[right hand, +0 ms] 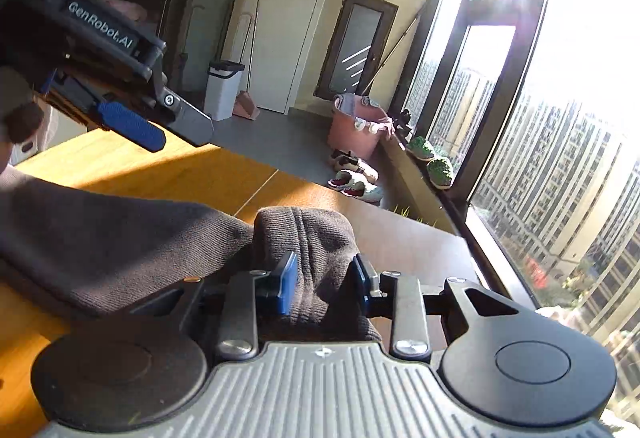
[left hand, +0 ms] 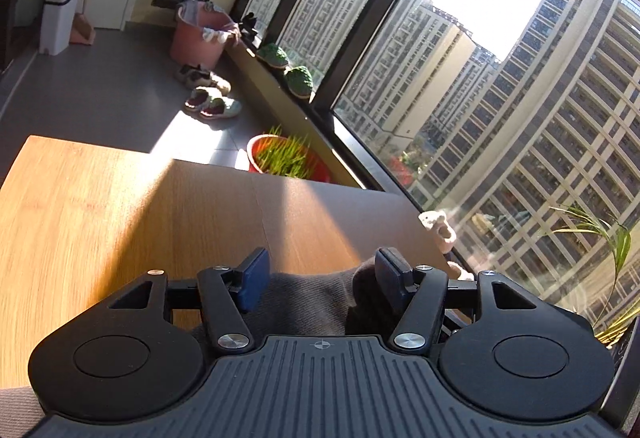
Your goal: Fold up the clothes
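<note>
Garment [right hand: 100,250]: dark brown ribbed knit, draped across the wooden table [left hand: 100,205], one bunched end raised near the window-side edge. My right gripper [right hand: 323,284] has that bunched end between its blue pads, which press into the cloth from both sides; I judge it clamped on the fabric so the end can be carried over as a fold. My left gripper [left hand: 320,280] sits low over the same cloth with its jaws spread wide. Fabric lies between and beneath the pads, and the left pad stands clear of it, so I read it as released. Seen from the right wrist, the left tool hangs up and to the left, angled down toward the table, above the flat part of the garment. Right tool is level, pointing toward the window [right hand: 560,157]. Fold not yet made, by my reading.
</note>
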Demonstrator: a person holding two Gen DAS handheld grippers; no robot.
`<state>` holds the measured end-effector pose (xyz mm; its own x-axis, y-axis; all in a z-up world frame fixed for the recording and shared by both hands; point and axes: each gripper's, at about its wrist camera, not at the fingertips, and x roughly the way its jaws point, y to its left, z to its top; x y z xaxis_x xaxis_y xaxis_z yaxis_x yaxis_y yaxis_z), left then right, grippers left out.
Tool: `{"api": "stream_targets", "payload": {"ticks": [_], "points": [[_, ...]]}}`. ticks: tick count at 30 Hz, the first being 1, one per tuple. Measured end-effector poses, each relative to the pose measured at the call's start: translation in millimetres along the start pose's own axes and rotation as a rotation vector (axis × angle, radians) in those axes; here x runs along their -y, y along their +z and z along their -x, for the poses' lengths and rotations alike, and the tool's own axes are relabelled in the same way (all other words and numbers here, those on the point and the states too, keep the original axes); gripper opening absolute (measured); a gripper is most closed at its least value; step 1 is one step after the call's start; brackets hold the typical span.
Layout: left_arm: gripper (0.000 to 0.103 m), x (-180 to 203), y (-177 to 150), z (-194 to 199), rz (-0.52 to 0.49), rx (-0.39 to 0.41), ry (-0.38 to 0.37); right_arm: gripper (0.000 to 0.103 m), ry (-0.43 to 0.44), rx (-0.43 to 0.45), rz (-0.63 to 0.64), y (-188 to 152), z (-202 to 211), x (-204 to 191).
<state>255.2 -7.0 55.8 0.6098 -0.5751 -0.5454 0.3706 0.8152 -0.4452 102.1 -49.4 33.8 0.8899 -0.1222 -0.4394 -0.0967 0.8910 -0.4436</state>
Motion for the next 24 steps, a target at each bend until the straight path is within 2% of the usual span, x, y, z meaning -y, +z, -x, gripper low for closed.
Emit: {"api": "stream_targets", "payload": {"ticks": [1, 3, 5, 10, 13, 15, 17, 19, 21, 24], "points": [[0.074, 9, 1, -5, -0.017, -0.01, -0.014, 0.006, -0.056, 0.003, 0.115, 0, -3, -11], [0.076, 24, -1, -14, -0.048, -0.028, -0.027, 0.005, -0.077, 0.0, 0.237, -4, -7, -28], [0.073, 33, -8, -26, -0.047, -0.058, -0.024, 0.005, -0.007, -0.017, 0.196, -6, -7, -32], [0.062, 7, -45, -40, 0.06, -0.164, -0.038, 0.005, 0.129, -0.025, 0.009, -15, 1, -8], [0.059, -6, -68, -25, 0.063, -0.137, -0.083, 0.006, 0.187, -0.055, -0.134, -24, 2, 16], [0.058, -11, -73, -18, 0.046, -0.127, -0.099, 0.007, 0.189, -0.059, -0.242, -32, 6, 33], [0.055, -16, -75, -19, 0.031, -0.124, -0.113, 0.018, 0.124, 0.012, -0.339, -41, 17, 50], [0.054, -20, -74, -22, 0.035, -0.127, -0.128, 0.055, 0.064, 0.062, -0.415, -45, 21, 63], [0.054, -22, -74, -22, 0.044, -0.132, -0.137, 0.062, 0.076, 0.065, -0.448, -43, 15, 68], [0.053, -25, -77, -20, 0.064, -0.12, -0.159, 0.068, -0.017, 0.055, -0.44, -38, 0, 74]]}}
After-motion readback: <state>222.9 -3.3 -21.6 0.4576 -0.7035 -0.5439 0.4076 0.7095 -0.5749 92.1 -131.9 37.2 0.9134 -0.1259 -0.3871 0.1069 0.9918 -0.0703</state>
